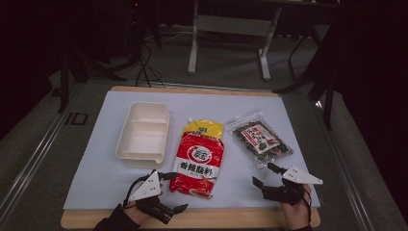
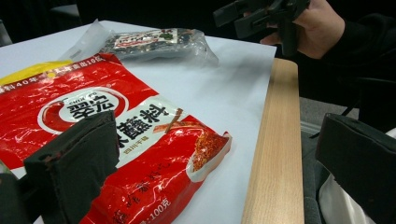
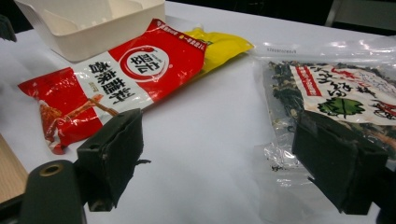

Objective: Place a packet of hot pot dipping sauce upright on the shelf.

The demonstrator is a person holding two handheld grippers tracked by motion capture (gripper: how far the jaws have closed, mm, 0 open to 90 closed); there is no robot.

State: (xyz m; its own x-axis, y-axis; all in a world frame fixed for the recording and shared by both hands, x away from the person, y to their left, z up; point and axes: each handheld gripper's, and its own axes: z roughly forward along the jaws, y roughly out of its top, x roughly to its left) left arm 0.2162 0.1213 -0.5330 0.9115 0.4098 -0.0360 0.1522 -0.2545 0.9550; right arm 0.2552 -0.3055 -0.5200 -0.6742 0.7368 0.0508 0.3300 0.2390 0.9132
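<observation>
Fingers spread and holding nothing on both grippers: the left gripper [image 1: 169,194] hovers at the near edge of the bench [image 1: 226,219], just beside the bottom corner of a red and yellow seasoning packet [image 1: 199,157]; the right gripper [image 1: 267,175] hangs just short of the near end of a clear bag of dark dried seaweed [image 1: 260,138]; a person's hands grip each tool from the bottom of the high view. Three items lie in a row on a white sheet [image 1: 106,168] covering the wooden bench; a cream divided tray [image 1: 143,134] sits at the left, the red packet in the middle, flat and lengthwise, the seaweed bag at the right, turned at an angle; tray and packet lie close side by side, the bag a little apart. In the left gripper view the red packet [image 2: 116,135] lies just past the wide-set fingers [image 2: 74,163]; in the right gripper view the seaweed bag [image 3: 336,98] lies behind one finger, the red packet [image 3: 121,74] farther off.
</observation>
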